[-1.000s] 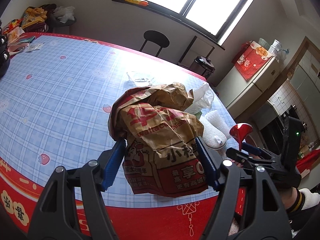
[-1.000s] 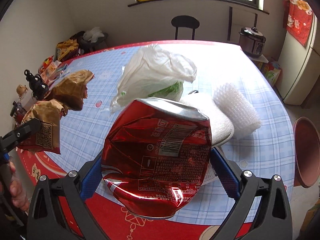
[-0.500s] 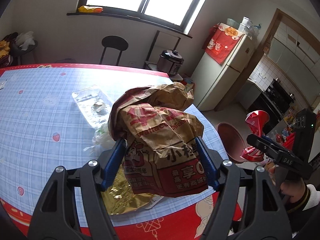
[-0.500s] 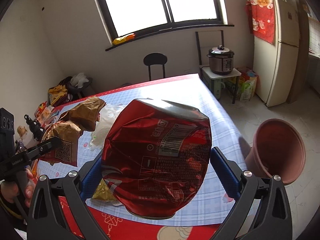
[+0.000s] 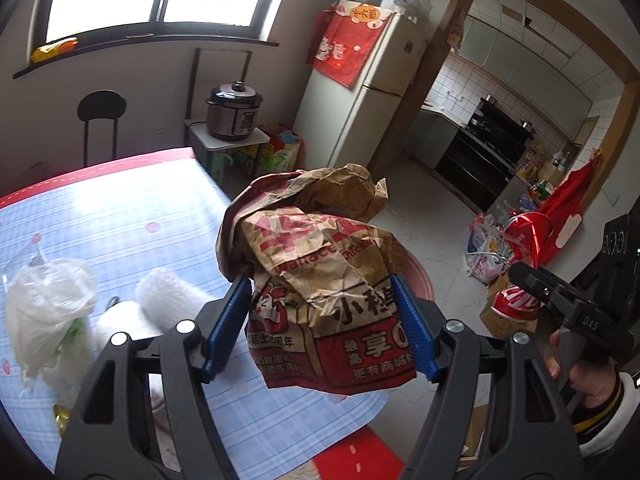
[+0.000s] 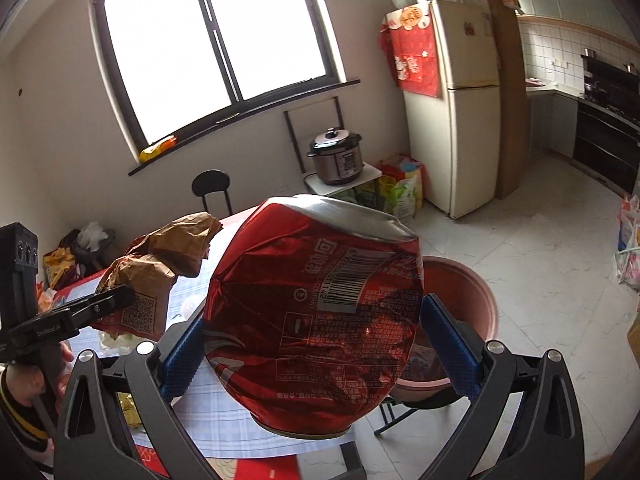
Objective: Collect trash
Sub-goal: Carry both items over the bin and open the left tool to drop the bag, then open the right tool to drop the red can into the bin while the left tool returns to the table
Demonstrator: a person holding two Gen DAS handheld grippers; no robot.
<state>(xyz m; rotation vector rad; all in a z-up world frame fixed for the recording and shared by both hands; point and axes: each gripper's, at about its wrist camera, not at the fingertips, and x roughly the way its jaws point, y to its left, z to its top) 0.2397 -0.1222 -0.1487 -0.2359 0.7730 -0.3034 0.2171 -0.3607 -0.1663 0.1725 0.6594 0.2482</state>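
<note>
While my left gripper [image 5: 324, 320] pinches the crumpled paper bag [image 5: 320, 280] and my right gripper [image 6: 312, 336] squeezes the crushed red can [image 6: 316, 320], both held above the table edge near the pink bin [image 6: 476, 300], letting go early probably drops them on the floor.

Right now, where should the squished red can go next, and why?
Probably carry it a bit farther over the round reddish bin and only then let go. The right gripper is clamped on the crushed red can, and the bin's open mouth sits just behind and below it.
</note>
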